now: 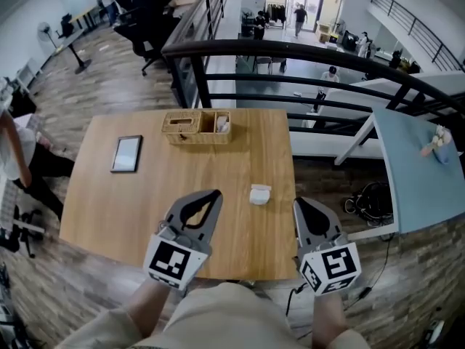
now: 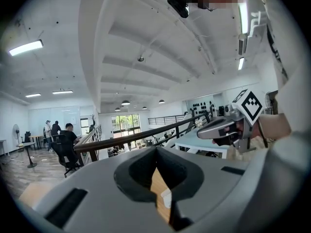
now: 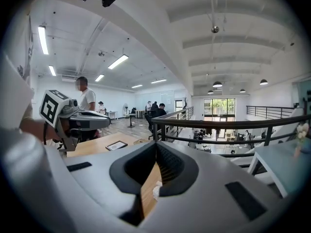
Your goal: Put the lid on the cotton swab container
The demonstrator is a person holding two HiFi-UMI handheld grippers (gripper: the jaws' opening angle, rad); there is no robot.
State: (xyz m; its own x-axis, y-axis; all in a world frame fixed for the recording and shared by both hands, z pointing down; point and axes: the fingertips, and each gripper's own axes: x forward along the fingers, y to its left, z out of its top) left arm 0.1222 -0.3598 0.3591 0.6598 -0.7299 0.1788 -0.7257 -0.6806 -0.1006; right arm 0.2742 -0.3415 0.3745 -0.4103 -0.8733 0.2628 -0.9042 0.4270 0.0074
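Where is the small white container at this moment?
In the head view, the white container stands on the wooden table, right of centre, between the left gripper and the right gripper, nearer the person than the wicker basket.

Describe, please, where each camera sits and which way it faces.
Head view: on the person's head, facing steeply down at the wooden table; shows the left claw and right claw.
Left gripper view: rides the left claw, facing along its shut jaws, tilted up toward the railing and ceiling; the right claw shows at right.
Right gripper view: rides the right claw, facing likewise along shut jaws; the left claw shows at left.
Shared: both gripper views show the railing and wooden table.
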